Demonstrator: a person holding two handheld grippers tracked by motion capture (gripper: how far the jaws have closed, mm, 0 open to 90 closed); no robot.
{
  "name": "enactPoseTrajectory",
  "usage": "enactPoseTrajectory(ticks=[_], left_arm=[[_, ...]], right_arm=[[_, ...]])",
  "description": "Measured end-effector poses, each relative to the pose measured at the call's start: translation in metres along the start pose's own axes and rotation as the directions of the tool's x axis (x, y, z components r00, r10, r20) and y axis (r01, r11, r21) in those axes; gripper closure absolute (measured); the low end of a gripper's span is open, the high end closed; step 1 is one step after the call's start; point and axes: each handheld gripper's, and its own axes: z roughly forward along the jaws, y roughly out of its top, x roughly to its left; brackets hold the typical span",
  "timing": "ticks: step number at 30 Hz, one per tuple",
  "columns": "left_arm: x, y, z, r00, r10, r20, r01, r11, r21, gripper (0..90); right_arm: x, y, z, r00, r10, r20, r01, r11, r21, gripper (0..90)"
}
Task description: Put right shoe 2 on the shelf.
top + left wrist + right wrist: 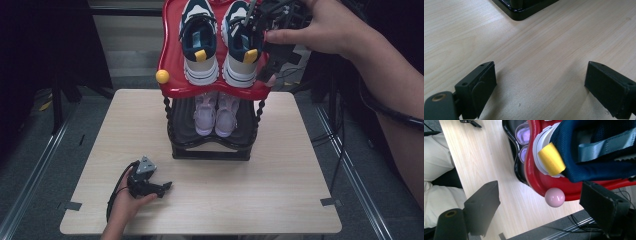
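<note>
Standing at the upper middle of the high view, a two-tier shoe rack is seen on the wooden table (280, 200): a red top tray (172, 60) over a black lower shelf (210, 150). Two navy-and-white sneakers are counted on the tray, the left sneaker (199, 40) and the right sneaker (240, 45), each with one yellow heel tab. Two pale pink shoes (215, 115) are lined up below them. One yellow ball (162, 76) is fixed at the tray's lower left corner and one pink ball (554, 197) at its lower right corner.

The right gripper (267, 50) is held at the upper right, just beside the right sneaker's heel; its jaws are spread wide, with the pink ball and the tray's edge seen between them and nothing clamped. The tray's raised rim is placed between the jaws and the heel.

The left gripper (150, 185) is rested on the table at the lower left, well apart from the rack, its jaws wide and empty.
</note>
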Motion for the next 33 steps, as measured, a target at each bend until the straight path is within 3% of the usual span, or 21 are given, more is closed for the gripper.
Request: enactPoseTrajectory(ticks=[9, 17, 26, 33], left_arm=[[0.0, 0.0, 0.0, 1.0, 0.0, 0.0, 0.0, 1.0, 0.0, 9.7], [0.0, 0.0, 0.0, 1.0, 0.0, 0.0, 0.0, 1.0, 0.001, 9.7], [0.0, 0.0, 0.0, 1.0, 0.0, 0.0, 0.0, 1.0, 0.0, 9.7], [0.0, 0.0, 0.0, 1.0, 0.0, 0.0, 0.0, 1.0, 0.0, 9.7]], right_arm=[[0.004, -0.008, 0.004, 1.0, 0.003, -0.009, -0.003, 1.0, 0.004, 16.8], [0.006, -0.021, 0.006, 0.9986, 0.024, -0.047, -0.021, 0.9982, 0.056, 18.4], [0.01, -0.029, 0.006, 0.9973, 0.028, -0.068, -0.022, 0.9961, 0.085, 18.7], [0.013, -0.035, 0.012, 0.9962, 0.021, -0.084, -0.009, 0.9907, 0.136, 18.8]])
